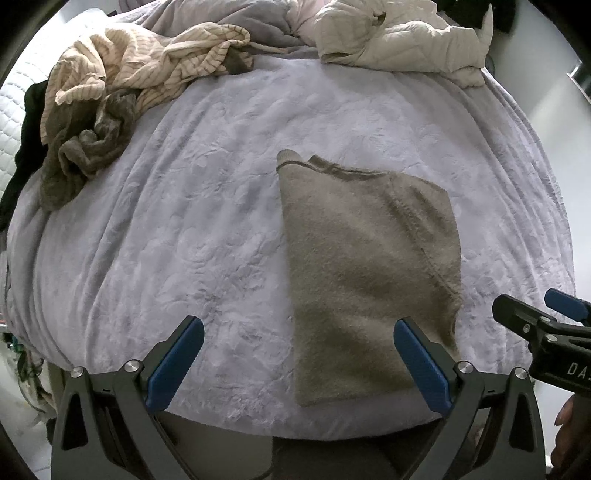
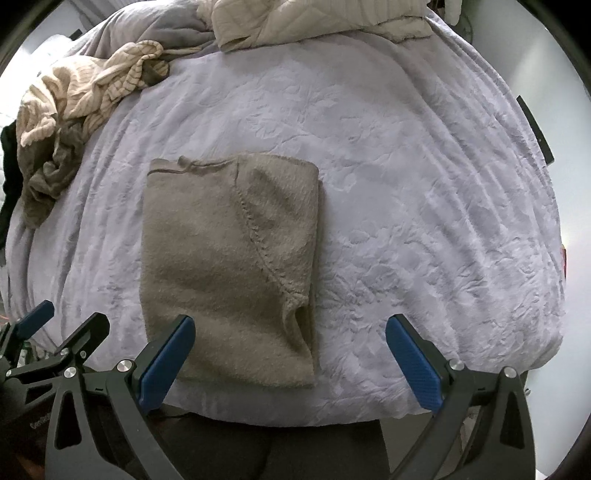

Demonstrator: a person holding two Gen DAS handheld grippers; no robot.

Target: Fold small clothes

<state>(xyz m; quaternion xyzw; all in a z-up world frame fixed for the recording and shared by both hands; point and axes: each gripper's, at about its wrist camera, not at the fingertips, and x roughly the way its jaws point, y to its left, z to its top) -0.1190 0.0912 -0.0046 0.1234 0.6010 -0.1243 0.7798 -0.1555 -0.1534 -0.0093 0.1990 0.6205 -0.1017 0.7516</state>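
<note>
A fuzzy taupe knit garment (image 1: 369, 266) lies folded into a long rectangle on the lavender bedspread (image 1: 221, 206), its lower end near the bed's front edge. In the right wrist view the same garment (image 2: 229, 266) sits left of centre. My left gripper (image 1: 299, 332) hovers open above the garment's lower left part, nothing between its blue pads. My right gripper (image 2: 290, 328) is open too, above the garment's lower right corner. The right gripper (image 1: 543, 314) shows at the left view's right edge, and the left gripper (image 2: 62, 317) at the right view's left edge.
A heap of unfolded clothes, cream striped (image 1: 140, 62) and dark olive (image 1: 85, 147), lies at the bed's far left. A cream quilted blanket (image 1: 399, 33) is bunched at the head of the bed. The bedspread (image 2: 424, 221) stretches flat right of the garment.
</note>
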